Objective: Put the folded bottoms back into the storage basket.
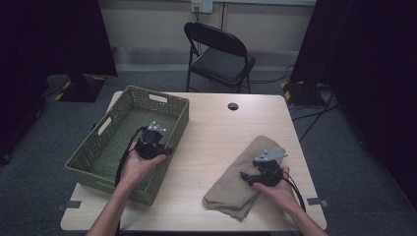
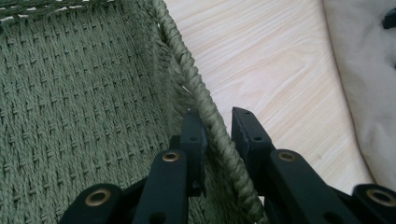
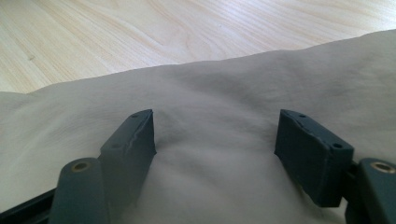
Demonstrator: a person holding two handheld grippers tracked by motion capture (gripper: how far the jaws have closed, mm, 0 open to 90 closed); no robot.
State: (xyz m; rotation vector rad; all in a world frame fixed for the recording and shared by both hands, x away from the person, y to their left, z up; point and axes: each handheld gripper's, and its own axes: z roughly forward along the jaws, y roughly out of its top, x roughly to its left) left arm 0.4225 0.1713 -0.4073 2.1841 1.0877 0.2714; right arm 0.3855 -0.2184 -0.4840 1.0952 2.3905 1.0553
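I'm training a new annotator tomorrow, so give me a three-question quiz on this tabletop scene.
1. True or false: the left gripper has its jaws on either side of the green basket's rim.
2. Multiple choice: the right gripper rests on which thing? A) the bare table B) the tan cloth C) the folding chair
3. Fill in: the right gripper's jaws stand ____ over the cloth.

Key
1. True: one jaw sits inside the basket wall, one outside, closed on the rim.
2. B: the tan cloth, which lies folded on the wooden table.
3. Open: the cloth lies between the spread jaws, not pinched.
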